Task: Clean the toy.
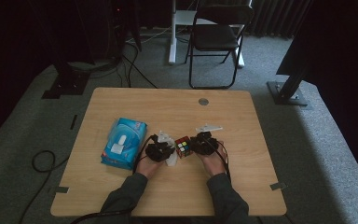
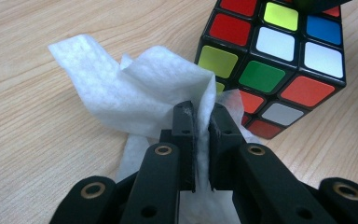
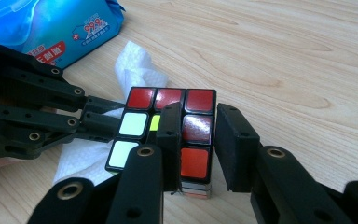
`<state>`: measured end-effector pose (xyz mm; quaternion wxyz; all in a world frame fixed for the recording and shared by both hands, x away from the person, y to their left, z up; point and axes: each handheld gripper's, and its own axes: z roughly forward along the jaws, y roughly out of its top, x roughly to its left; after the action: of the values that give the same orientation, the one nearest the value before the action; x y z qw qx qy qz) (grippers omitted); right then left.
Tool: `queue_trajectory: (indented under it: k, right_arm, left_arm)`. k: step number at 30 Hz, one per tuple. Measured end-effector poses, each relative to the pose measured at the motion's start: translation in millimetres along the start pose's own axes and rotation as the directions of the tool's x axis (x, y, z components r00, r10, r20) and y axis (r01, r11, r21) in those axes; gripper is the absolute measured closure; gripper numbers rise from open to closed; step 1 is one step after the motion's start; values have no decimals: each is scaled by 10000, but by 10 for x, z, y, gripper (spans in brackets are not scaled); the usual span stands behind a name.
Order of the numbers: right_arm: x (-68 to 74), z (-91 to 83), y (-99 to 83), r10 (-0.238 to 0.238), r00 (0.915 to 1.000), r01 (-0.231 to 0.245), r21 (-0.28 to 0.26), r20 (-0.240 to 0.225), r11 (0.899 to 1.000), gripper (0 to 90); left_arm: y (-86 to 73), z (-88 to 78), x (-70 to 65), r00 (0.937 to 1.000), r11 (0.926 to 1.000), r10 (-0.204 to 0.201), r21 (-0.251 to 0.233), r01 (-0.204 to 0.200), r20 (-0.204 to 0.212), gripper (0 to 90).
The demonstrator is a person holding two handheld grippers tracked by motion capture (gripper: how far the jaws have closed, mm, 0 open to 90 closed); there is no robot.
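A person sits at the near edge of a pale wooden surface [image 1: 121, 196], forearms coming in from that edge, with a tool in each hand. The two tools meet near the middle of the surface, a little toward the near edge.

The left tool [image 2: 202, 122] is closed on a white wipe [image 2: 121, 88]: its two black jaws pinch a fold of the crumpled sheet between them, and the rest of the wipe bunches up beyond the jaws and hangs beneath them onto the wood. In the high view the left tool [image 1: 160, 150] sits just left of the cube, with the wipe [image 1: 167, 138] showing white around it.

The puzzle cube [image 3: 168, 130] stands on the surface between the two tools, one edge tilted. The wipe touches its lower side, where the left gripper view shows the sheet pressed against the coloured squares of the cube [image 2: 279, 65].

The right tool [image 3: 199, 135] is clamped on the cube: one jaw lies across its red top face, the other hugs its outer side. In the high view the right tool [image 1: 204, 143] is at the cube's [image 1: 183, 146] right.

A blue pack of wet wipes [image 1: 123, 142] lies flat toward the left edge, just beside the left hand.
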<state>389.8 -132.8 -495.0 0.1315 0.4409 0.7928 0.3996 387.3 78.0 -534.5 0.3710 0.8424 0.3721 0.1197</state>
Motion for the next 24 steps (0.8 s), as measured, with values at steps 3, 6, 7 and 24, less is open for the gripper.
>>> queue_trajectory:
  k: [3, 6, 7, 24]
  right_arm:
    - [-24, -2, -9, 311, 9995, -311, -52, -9, 9995, 722]
    - [-64, -20, -23, 650, 9977, -647, -142, 185, 9978, 722]
    - [-64, -20, -23, 650, 9977, -647, -142, 185, 9978, 722]
    - [-423, -124, -116, 2707, 9626, -2708, -460, -85, 9615, 730]
  left_arm:
    - [1, -5, -4, 10000, 10000, 42, 18, -42, 6, 832]
    - [2, -6, -8, 10000, 10000, 41, 10, -41, 3, 832]
    - [3, -5, -11, 10000, 10000, 28, -2, -28, 8, 832]
    - [127, 59, -148, 9985, 9989, 475, 18, -476, 260, 825]
